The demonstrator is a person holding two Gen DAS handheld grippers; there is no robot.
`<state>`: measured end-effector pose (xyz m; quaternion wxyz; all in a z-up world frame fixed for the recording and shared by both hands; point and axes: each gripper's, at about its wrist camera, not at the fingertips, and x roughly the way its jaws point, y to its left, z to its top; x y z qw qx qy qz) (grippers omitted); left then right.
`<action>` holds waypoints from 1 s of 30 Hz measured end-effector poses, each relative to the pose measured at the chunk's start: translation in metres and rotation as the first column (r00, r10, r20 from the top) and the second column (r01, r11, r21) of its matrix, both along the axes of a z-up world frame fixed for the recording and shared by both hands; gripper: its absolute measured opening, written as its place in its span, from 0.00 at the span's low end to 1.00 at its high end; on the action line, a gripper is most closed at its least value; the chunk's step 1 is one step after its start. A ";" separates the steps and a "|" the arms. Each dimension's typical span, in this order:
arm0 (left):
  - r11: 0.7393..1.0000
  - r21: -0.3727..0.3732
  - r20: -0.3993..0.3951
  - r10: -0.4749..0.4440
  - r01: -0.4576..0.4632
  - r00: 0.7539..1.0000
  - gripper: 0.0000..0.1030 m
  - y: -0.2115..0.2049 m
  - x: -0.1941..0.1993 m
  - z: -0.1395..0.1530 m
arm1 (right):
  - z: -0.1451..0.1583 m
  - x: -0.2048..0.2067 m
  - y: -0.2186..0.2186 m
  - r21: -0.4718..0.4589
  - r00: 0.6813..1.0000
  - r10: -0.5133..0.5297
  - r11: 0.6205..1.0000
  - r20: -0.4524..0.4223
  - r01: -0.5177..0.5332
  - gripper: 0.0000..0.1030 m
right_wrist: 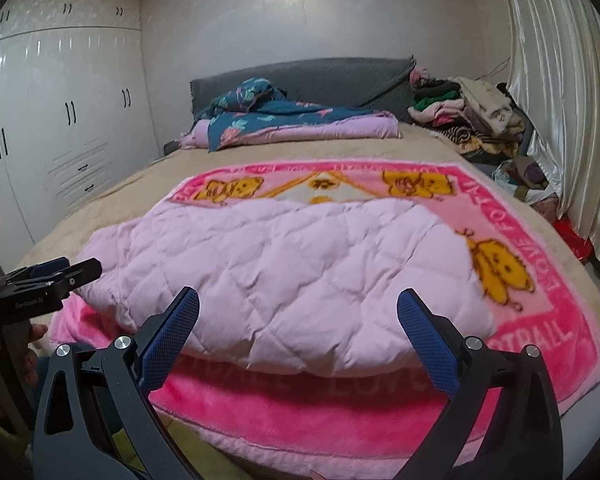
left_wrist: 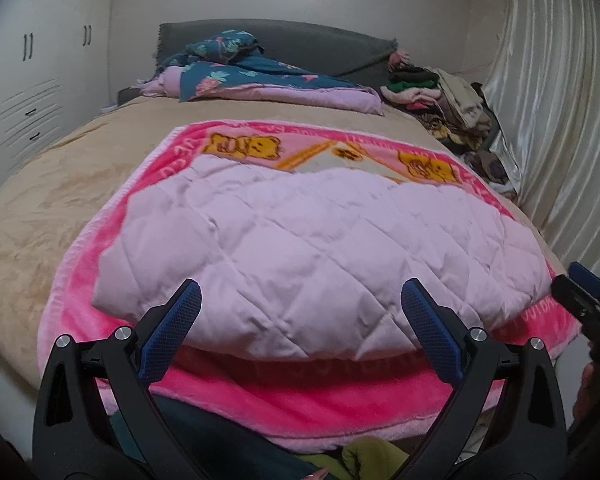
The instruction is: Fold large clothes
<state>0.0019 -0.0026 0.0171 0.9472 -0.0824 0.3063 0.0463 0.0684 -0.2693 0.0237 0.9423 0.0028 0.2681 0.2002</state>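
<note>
While both tools hang at the near edge of the bed (left_wrist: 28,208), you have nothing gripped yet. Your left tool (left_wrist: 300,320) stands wide open and empty, its blue pads (left_wrist: 172,332) straddling the near hem of the quilted lilac garment (left_wrist: 300,240), which lies puffed up straight ahead of it on the pink bear blanket (left_wrist: 300,404). Move across and your right tool (right_wrist: 298,320) is likewise spread wide with nothing in it, the same hem just ahead between its pads, the blanket's bear print off to its right.

My worry is the blanket under the hem: come in low and a pad could pinch pink fleece along with the lilac quilting, so the fold drags the blanket. The garment looks thick and springy, so a shallow bite may slip out as you lift. If your two tools take uneven bites, the fold will probably skew. Past both tools, the floral bedding (right_wrist: 276,120) and clothes pile (right_wrist: 468,120) lie well clear.
</note>
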 end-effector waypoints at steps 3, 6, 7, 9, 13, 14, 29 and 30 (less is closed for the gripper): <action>1.000 0.006 -0.010 -0.015 0.015 1.000 0.91 -0.006 0.001 -0.005 | -0.006 0.001 0.007 0.007 0.999 0.023 1.000 -0.027 -0.023 0.96; 1.000 0.008 -0.018 -0.024 0.024 1.000 0.91 -0.009 0.003 -0.007 | -0.006 0.001 0.012 0.005 0.999 0.037 0.999 -0.027 -0.037 0.96; 1.000 0.008 -0.019 -0.025 0.025 1.000 0.91 -0.009 0.004 -0.008 | -0.005 0.001 0.012 0.006 0.999 0.040 0.999 -0.026 -0.039 0.96; 1.000 0.011 -0.021 -0.022 0.022 1.000 0.91 -0.009 0.004 -0.008 | -0.005 0.001 0.014 0.003 0.999 0.041 0.999 -0.023 -0.041 0.96; 1.000 0.013 -0.027 -0.014 0.014 1.000 0.91 -0.009 0.004 -0.009 | -0.004 0.002 0.015 0.004 0.999 0.043 0.999 -0.026 -0.043 0.96; 1.000 0.013 -0.028 -0.013 0.013 1.000 0.91 -0.009 0.005 -0.009 | -0.004 0.002 0.015 0.003 0.999 0.044 0.999 -0.026 -0.044 0.96; 1.000 0.018 -0.030 -0.007 0.007 1.000 0.91 -0.005 0.005 -0.009 | -0.005 0.004 0.015 0.002 0.999 0.043 0.999 -0.033 -0.043 0.96; 1.000 0.020 -0.030 -0.005 0.006 1.000 0.91 -0.004 0.005 -0.009 | -0.005 0.004 0.015 0.001 0.999 0.044 0.999 -0.032 -0.044 0.96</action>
